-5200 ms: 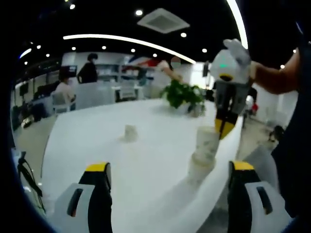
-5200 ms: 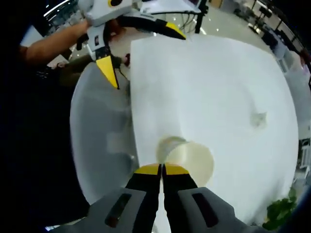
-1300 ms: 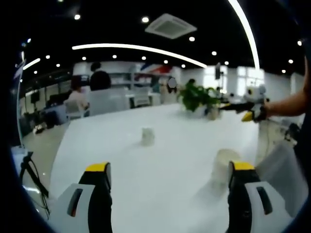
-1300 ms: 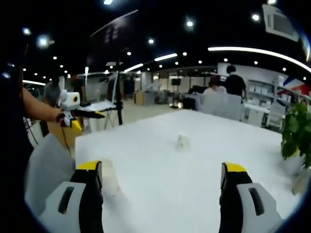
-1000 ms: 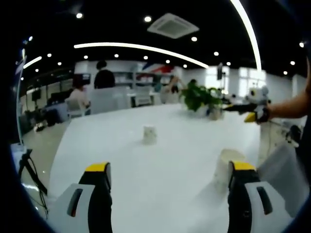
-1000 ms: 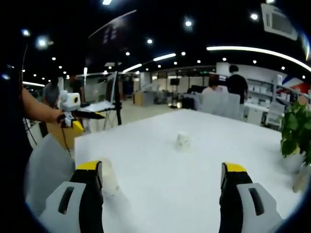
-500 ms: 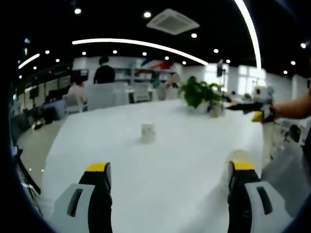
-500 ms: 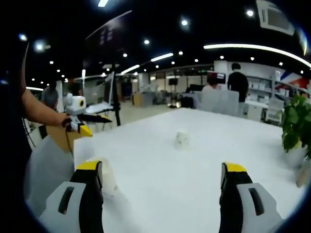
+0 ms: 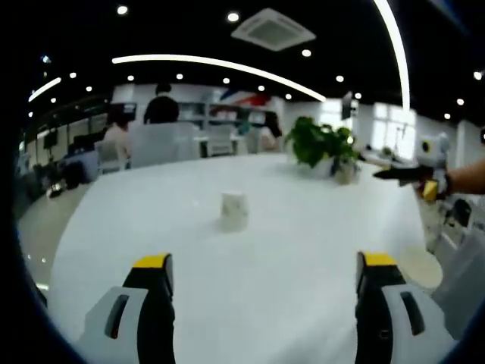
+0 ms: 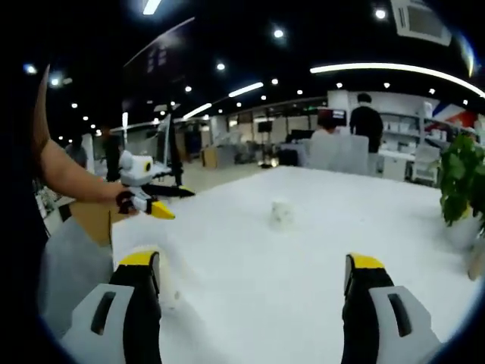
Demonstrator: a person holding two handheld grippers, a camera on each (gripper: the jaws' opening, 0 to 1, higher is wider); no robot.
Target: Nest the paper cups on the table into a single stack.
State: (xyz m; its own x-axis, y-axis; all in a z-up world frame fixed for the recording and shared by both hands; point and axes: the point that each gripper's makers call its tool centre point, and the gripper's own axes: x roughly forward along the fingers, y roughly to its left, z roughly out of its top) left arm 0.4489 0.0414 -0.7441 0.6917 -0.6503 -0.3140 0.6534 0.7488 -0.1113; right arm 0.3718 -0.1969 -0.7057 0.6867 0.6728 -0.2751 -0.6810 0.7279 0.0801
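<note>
Left gripper view: the left gripper (image 9: 264, 303) has its jaws spread wide, holding nothing. A lone paper cup (image 9: 234, 211) stands mid-tabletop on the white table (image 9: 151, 220); what seems to be the cup stack (image 9: 419, 267) sits at the near right edge.

Right gripper view: the right gripper (image 10: 251, 303) is likewise spread and empty, the lone paper cup (image 10: 282, 214) ahead, mid-tabletop.

The left gripper (image 9: 265, 303) has grey jaw housings with dark slots and black fingers capped in yellow. The right gripper (image 10: 254, 303) is built alike, its white rounded body and yellow tip visible at three o'clock of the left gripper view. The person's forearms are bare, beside dark clothing.
</note>
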